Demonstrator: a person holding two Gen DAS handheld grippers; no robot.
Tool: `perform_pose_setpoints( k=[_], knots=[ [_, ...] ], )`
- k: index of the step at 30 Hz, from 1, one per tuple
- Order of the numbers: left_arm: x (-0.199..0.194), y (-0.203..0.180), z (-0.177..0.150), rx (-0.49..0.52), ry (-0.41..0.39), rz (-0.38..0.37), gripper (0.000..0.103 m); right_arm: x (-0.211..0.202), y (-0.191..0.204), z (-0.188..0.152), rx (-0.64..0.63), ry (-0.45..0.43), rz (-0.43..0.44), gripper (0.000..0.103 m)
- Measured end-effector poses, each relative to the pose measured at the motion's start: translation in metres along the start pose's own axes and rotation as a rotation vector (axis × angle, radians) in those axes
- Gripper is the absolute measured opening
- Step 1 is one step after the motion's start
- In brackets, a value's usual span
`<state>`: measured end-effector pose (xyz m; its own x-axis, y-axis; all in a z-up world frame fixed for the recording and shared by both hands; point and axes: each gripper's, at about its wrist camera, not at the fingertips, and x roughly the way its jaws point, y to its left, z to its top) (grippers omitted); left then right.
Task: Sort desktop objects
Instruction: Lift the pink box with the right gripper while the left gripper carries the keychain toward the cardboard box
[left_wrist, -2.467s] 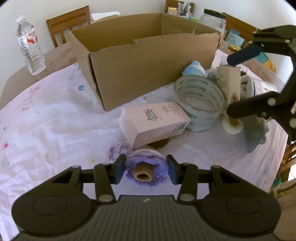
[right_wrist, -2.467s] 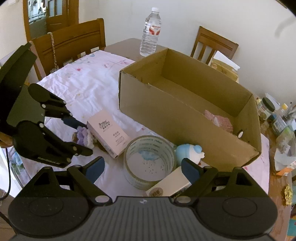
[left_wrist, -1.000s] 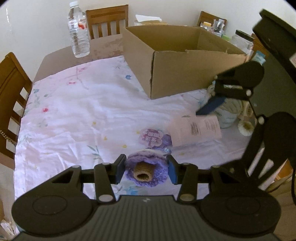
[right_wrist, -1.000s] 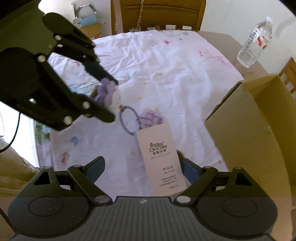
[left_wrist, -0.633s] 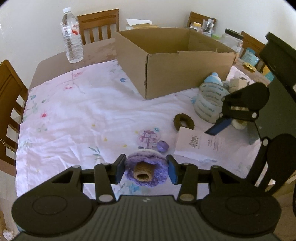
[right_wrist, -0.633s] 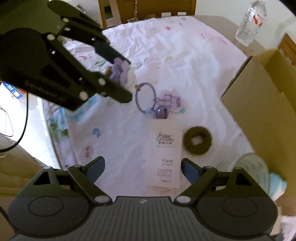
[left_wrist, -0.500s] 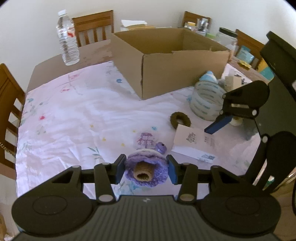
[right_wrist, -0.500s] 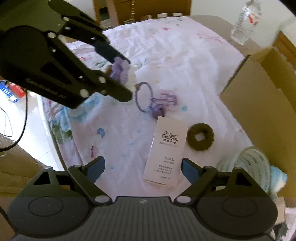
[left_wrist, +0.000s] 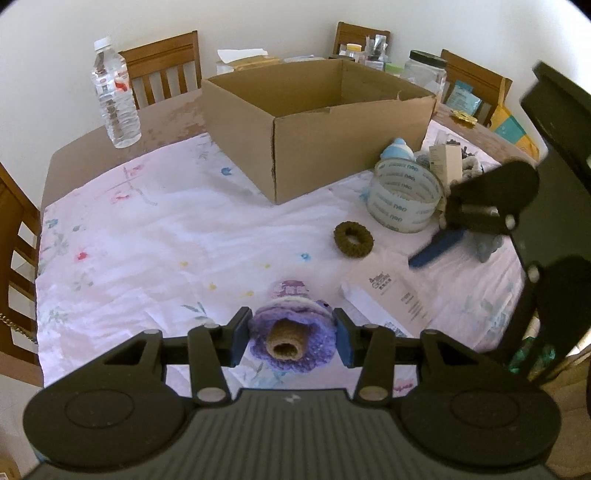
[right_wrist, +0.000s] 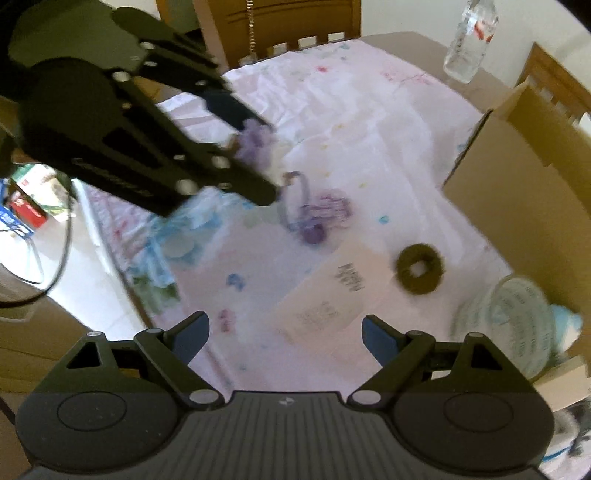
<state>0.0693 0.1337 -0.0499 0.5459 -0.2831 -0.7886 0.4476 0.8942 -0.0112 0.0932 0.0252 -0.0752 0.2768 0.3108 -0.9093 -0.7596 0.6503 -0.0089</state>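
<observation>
Your left gripper (left_wrist: 291, 336) has its fingers (left_wrist: 241, 335) closed partway on a purple knitted toy (left_wrist: 293, 345), pads pressing both sides and its brown stem facing the camera; a keyring (right_wrist: 295, 201) dangles from it in the right wrist view. Your right gripper (right_wrist: 284, 334) has its fingers (right_wrist: 190, 334) spread wide with nothing between them, poised above a pale pink carton (right_wrist: 332, 295) lying flat on the counter (left_wrist: 147, 236). Just beyond the carton lies a dark fuzzy ring (left_wrist: 352, 239), and past that a roll of clear tape (left_wrist: 402, 199) standing on its edge. A blue-capped figure (left_wrist: 398, 148) sits behind the tape, close to the open cardboard box (left_wrist: 317, 125). A water bottle (left_wrist: 115, 98) stands at the counter's far left corner. The right wrist view is blurred.
</observation>
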Motion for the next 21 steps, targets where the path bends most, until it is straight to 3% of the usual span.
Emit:
perform_pose_setpoints(
  k=[5,10,16,21],
  knots=[
    [-0.002,0.001,-0.001,-0.011,0.007,0.007,0.046,-0.002,-0.014,0.011,-0.133,-0.026,-0.032,0.093],
    [-0.001,-0.003,-0.001,-0.03,0.022,0.022,0.046,-0.001,-0.022,0.026,-0.318,-0.05,0.082,0.093],
    [0.0,-0.009,0.002,-0.06,0.035,0.045,0.046,0.023,-0.025,0.032,-0.479,0.031,0.227,0.093],
    [0.0,-0.013,0.002,-0.072,0.04,0.058,0.046,0.026,-0.023,0.023,-0.582,0.049,0.231,0.092]
  ],
)
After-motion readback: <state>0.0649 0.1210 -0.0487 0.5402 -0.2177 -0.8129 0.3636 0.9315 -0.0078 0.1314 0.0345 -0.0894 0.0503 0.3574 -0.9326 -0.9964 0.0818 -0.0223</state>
